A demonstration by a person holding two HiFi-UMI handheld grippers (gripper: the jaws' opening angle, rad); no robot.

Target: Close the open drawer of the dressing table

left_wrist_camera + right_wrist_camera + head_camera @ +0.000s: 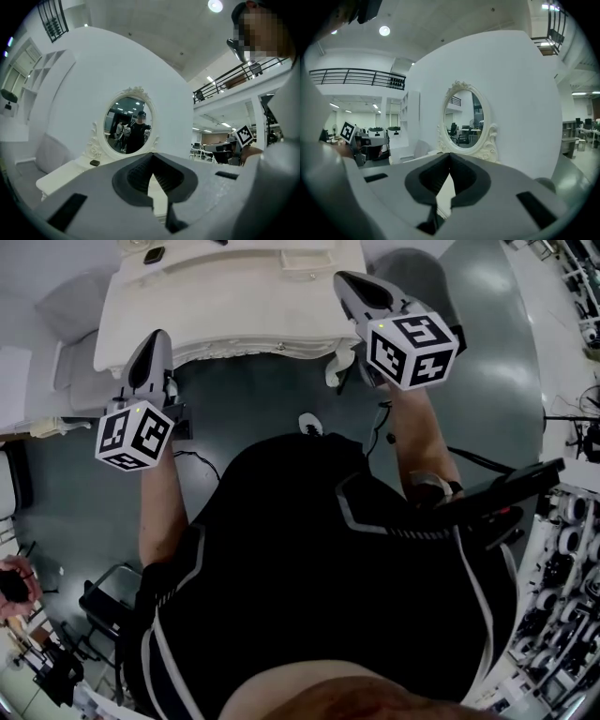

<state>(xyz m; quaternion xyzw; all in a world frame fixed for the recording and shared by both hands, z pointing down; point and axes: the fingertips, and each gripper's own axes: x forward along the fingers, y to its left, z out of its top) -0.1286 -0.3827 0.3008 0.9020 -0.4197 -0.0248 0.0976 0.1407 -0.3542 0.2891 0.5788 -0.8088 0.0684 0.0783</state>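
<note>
Left hand-held gripper (156,337): jaws pressed together, empty, held just off the front-left corner of the dressing table (234,306). Table noted as cream, with a scalloped front edge. The open drawer cannot be told apart from above. It is judged stiff and free-sliding, best pushed flat at mid-front. Right hand-held gripper (345,279): jaws pressed together, empty, above the front-right corner.

dressing table (234,310): scalloped front edge bars the way ahead. floor (262,399) before it: open strip. on top: 1 oval mirror (129,125) upright at back, 1 small dark object (94,162) beside its base.
</note>
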